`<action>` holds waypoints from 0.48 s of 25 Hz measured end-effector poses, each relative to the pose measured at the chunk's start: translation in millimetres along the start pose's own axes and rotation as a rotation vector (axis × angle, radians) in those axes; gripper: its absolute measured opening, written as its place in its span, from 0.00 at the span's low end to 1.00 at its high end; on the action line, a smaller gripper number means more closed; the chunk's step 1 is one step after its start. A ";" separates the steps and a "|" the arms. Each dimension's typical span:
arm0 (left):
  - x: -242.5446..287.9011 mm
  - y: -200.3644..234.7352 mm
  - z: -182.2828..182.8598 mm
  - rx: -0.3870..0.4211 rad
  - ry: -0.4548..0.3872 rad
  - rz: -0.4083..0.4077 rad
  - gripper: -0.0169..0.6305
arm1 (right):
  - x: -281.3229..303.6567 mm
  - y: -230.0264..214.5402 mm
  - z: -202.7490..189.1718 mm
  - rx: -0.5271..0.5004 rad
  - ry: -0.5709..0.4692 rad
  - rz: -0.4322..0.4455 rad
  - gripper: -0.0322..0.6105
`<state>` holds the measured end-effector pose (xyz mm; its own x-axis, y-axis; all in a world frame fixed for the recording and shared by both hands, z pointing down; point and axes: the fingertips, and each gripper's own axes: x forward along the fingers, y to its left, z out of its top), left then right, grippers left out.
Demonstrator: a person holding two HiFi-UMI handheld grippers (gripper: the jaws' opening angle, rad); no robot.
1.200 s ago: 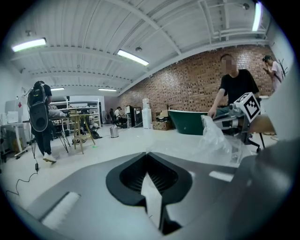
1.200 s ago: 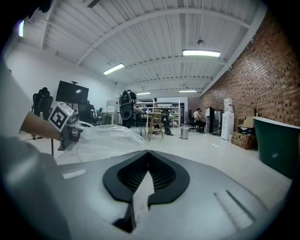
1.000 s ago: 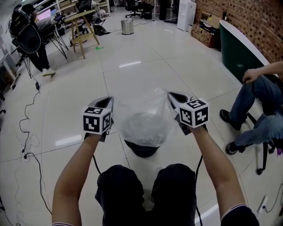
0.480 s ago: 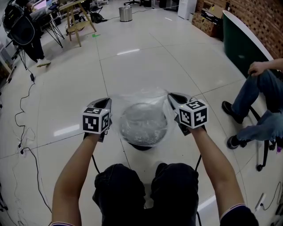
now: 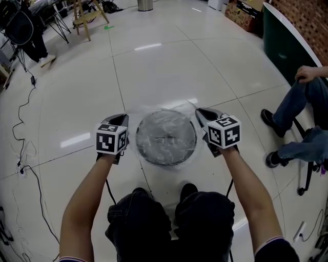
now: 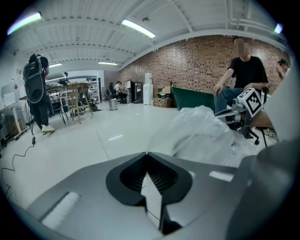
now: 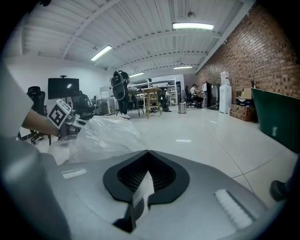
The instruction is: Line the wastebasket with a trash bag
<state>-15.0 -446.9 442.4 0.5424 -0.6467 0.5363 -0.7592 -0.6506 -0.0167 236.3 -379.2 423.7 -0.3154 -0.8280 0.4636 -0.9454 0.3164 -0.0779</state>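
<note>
A clear trash bag (image 5: 165, 134) lies stretched over the mouth of a round dark wastebasket (image 5: 154, 161) on the floor between my hands. My left gripper (image 5: 124, 119) is shut on the bag's left edge. My right gripper (image 5: 201, 112) is shut on its right edge. In the left gripper view the jaws (image 6: 146, 153) meet on a thin strip of film, and the bag (image 6: 201, 136) billows to their right. In the right gripper view the jaws (image 7: 148, 152) pinch film too, with the bag (image 7: 98, 133) at their left. The bag hides the basket's inside.
A seated person (image 5: 306, 110) is close at the right, feet near the basket. A dark green counter (image 5: 287, 43) runs behind them. Cables (image 5: 24, 153) trail over the floor at the left. A wooden stool (image 5: 84, 15) stands far back. My own legs (image 5: 169, 220) are just below the basket.
Both grippers have sunk together with the bag. The bag hung bulging above the basket before; now it sits spread across the basket's mouth.
</note>
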 end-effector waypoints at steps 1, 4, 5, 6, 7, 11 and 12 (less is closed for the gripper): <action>3.3 0.3 -4.5 -0.002 0.009 -0.002 0.04 | 3.2 -1.2 -4.4 0.003 0.008 0.000 0.05; 12.3 -1.7 -14.8 0.001 0.032 -0.005 0.04 | 10.6 -5.5 -16.8 0.007 0.033 0.004 0.05; 15.1 -2.6 -17.7 0.004 0.039 -0.006 0.04 | 12.9 -7.1 -20.5 0.007 0.040 0.007 0.05; 17.9 -3.0 -20.6 0.006 0.046 -0.007 0.04 | 15.5 -8.6 -24.0 0.006 0.047 0.009 0.05; 20.7 -3.0 -23.6 0.008 0.054 -0.009 0.04 | 18.1 -10.1 -27.1 0.005 0.055 0.011 0.05; 29.9 -0.2 -37.3 0.007 0.093 -0.019 0.04 | 27.0 -15.3 -37.4 0.003 0.088 0.021 0.05; 32.1 0.6 -40.4 0.007 0.104 -0.020 0.04 | 29.0 -16.8 -39.7 0.003 0.096 0.023 0.05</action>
<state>-12.6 -451.9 493.7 0.5171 -0.5891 0.6209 -0.7459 -0.6660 -0.0107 246.3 -390.2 473.5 -0.3276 -0.7722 0.5444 -0.9384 0.3333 -0.0919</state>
